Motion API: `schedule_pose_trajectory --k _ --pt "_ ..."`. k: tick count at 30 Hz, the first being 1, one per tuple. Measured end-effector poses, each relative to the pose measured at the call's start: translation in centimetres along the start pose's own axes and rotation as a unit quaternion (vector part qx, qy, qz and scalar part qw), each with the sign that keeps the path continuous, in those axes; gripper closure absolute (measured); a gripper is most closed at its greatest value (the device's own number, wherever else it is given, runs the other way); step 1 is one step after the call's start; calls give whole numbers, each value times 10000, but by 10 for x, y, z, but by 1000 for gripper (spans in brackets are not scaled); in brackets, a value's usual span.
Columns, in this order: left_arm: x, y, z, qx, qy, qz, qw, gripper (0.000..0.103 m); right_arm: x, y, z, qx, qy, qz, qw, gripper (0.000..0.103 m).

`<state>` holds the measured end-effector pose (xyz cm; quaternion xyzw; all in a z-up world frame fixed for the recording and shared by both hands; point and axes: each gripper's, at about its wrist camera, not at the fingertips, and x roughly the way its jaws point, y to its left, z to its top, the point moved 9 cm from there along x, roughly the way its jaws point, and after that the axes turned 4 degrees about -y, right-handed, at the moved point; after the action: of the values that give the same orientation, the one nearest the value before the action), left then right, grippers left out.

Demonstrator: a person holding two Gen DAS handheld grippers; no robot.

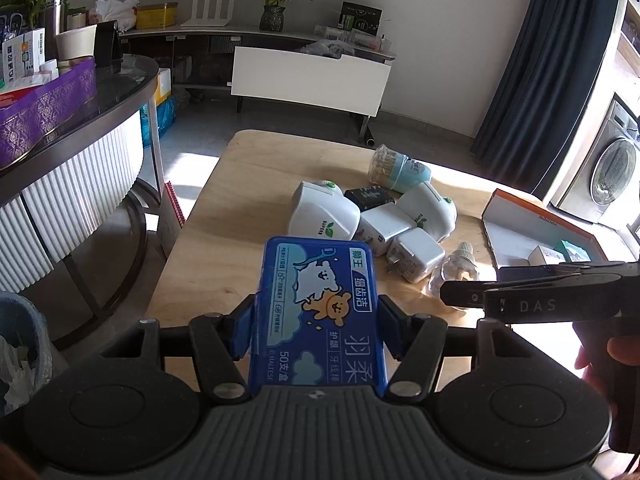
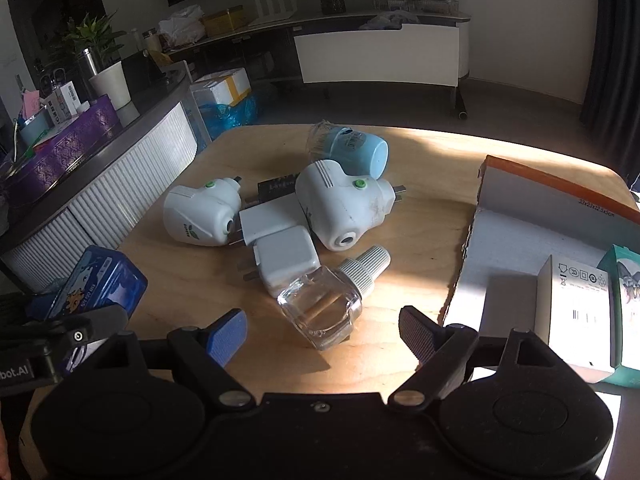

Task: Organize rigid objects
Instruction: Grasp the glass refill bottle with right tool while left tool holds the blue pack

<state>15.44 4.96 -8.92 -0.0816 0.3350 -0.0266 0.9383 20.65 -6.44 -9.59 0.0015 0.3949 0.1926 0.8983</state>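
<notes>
My left gripper is shut on a blue floss-pick box with a cartoon bear, held above the wooden table; the same blue box shows at the left of the right wrist view. My right gripper stands open just in front of a clear glass refill bottle with a ribbed white cap. Nothing sits between its fingers. Behind the bottle lies a pile: two white plug-in vaporizers, two white chargers, a dark pack and a light blue toothpick jar.
An open cardboard box with an orange rim lies at the table's right, holding a white carton and a teal carton. A dark counter with a purple box stands left of the table. A bin is at lower left.
</notes>
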Motion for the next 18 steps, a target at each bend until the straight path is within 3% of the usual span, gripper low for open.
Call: schedule_pose_trajectory --k 7,15,18 --pt "2 7 0 -126 -6 -48 9999 40 18 -6 7 -1470 189 396 9882 3" --pt "8 4 -2 -115 69 -102 9999 40 40 -8 7 -2056 372 800 9747 2" --pt "9 2 -3 -101 81 -87 9999 40 43 -11 9 -1876 406 932 9770 4"
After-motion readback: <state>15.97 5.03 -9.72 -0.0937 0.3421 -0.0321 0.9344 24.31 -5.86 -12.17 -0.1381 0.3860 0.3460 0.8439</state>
